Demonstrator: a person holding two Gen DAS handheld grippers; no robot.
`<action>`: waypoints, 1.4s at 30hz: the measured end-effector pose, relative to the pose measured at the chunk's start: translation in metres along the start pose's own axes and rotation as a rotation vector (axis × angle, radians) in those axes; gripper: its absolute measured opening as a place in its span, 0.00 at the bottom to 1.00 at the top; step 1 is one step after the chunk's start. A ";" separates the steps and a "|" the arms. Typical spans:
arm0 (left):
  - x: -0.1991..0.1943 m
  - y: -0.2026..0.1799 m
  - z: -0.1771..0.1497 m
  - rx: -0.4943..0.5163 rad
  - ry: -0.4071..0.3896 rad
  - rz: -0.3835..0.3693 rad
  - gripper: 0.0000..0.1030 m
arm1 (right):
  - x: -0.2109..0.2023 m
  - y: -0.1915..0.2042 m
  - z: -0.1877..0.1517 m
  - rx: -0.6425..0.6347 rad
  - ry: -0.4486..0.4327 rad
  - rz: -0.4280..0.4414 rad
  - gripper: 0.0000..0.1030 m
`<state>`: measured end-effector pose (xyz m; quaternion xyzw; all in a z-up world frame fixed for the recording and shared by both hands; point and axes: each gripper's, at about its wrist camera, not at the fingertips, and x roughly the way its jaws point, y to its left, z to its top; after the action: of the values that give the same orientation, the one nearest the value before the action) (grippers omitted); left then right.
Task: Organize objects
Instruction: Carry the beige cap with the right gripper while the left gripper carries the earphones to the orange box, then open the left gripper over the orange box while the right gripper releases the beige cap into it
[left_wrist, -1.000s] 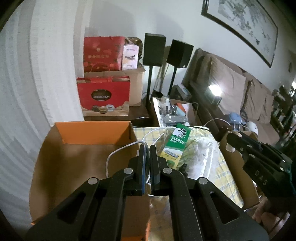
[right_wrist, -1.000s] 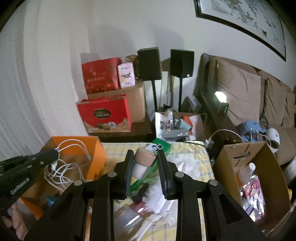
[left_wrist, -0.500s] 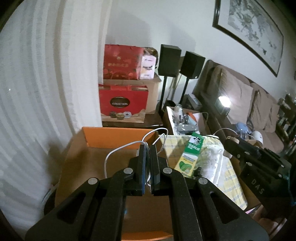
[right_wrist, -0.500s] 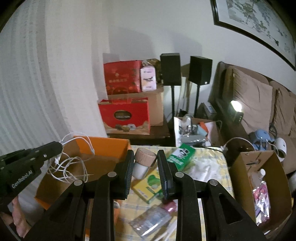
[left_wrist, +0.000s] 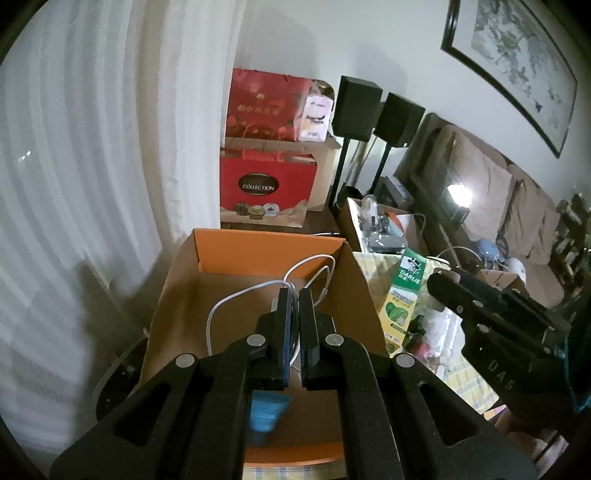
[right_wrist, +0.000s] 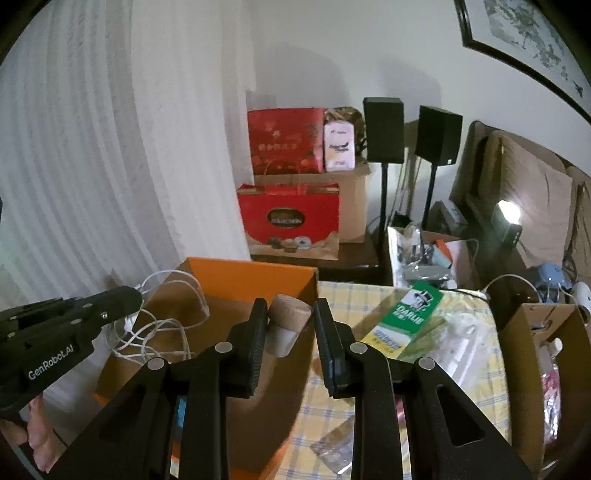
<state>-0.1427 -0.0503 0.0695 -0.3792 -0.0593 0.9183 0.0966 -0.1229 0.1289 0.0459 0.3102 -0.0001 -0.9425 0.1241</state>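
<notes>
Pinching a white cable (left_wrist: 236, 299) between nearly touching fingers, the left gripper (left_wrist: 294, 295) is hanging over the open orange box (left_wrist: 258, 243), with the cable's loops trailing ahead of and to the left of its fingertips, above the box's brown floor. In the right wrist view the same cable (right_wrist: 162, 325) is dangling in a tangle from the tip of the left gripper (right_wrist: 129, 299), which is reaching in from the left edge, over the near left part of the orange box (right_wrist: 251, 275). The right gripper (right_wrist: 290, 310) is clamping a small jar with a cork lid (right_wrist: 286, 325) between its fingers, the cork top pointing away from the camera and tilted slightly right; it is sitting just over the box's right wall. A blue object (left_wrist: 267, 410) is lying inside the box beneath the left gripper's fingers, too blurred to identify. Ahead and to the right of the right gripper, a green Darlie toothpaste box (right_wrist: 406, 321) is lying on the yellow checked tablecloth (right_wrist: 476, 391). Further right, an open cardboard box (right_wrist: 524, 332) is standing beside the table, holding a few packets. Straight ahead of both grippers, beyond the orange box, red gift bags (right_wrist: 288, 218) are standing against the wall.
</notes>
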 end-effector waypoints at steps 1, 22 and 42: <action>0.003 0.002 -0.001 -0.007 0.004 -0.005 0.03 | 0.002 0.001 -0.002 -0.001 0.004 0.003 0.24; 0.063 0.007 -0.027 -0.043 0.123 -0.003 0.49 | 0.038 0.004 -0.038 -0.004 0.101 0.034 0.24; 0.027 0.035 -0.040 -0.034 0.012 0.125 0.90 | 0.037 0.017 -0.062 -0.017 0.115 0.059 0.25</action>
<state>-0.1372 -0.0774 0.0162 -0.3890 -0.0505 0.9193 0.0332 -0.1114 0.1090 -0.0239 0.3625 0.0058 -0.9191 0.1544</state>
